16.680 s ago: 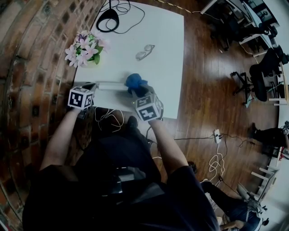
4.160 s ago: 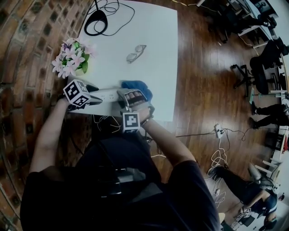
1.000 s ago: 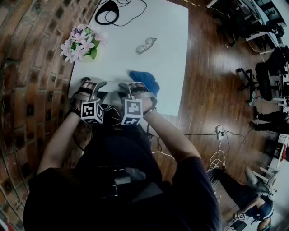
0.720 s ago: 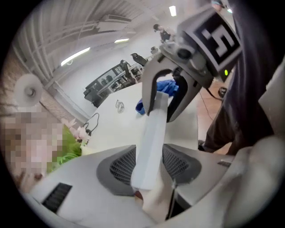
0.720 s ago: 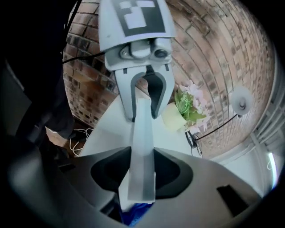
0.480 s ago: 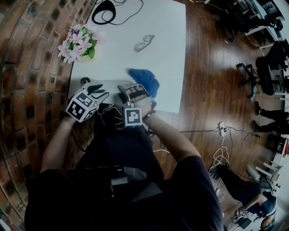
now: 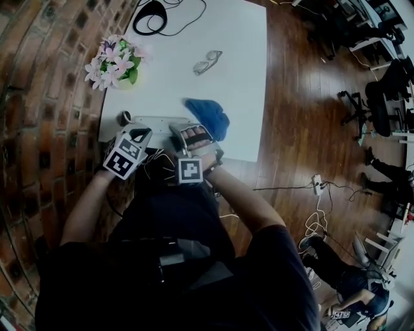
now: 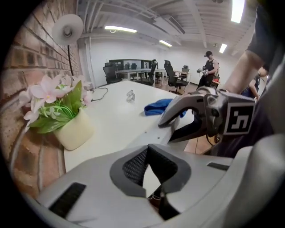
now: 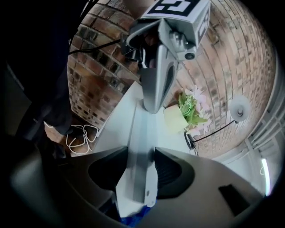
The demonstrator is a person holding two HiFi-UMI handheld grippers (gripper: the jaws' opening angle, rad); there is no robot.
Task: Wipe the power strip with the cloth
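Note:
The white power strip [image 7: 155,121] lies along the near edge of the white table [image 7: 239,77]. The blue cloth [image 7: 208,116] sits crumpled at the strip's right end, with no gripper on it. My right gripper [image 7: 189,131] straddles that end. Its jaws have just been opening, and the strip [image 9: 142,147] runs between the pads without being pinched. My left gripper [image 7: 138,132] has just closed and hangs shut and empty over the strip's left part [image 8: 153,136]. In the right gripper view the left gripper [image 9: 153,107] points down at the strip.
A pot of pink flowers [image 7: 115,61] stands at the table's left edge by the brick wall [image 7: 45,97]. Glasses [image 7: 207,63] lie mid-table and a black lamp base with cable [image 7: 152,11] sits at the far end. White cables [image 9: 80,136] hang below the near edge.
The left gripper's jaws, open a second ago, are shut now, and it has rolled so its marker cube faces differently. The right gripper stays over the strip's end. The cloth has not moved.

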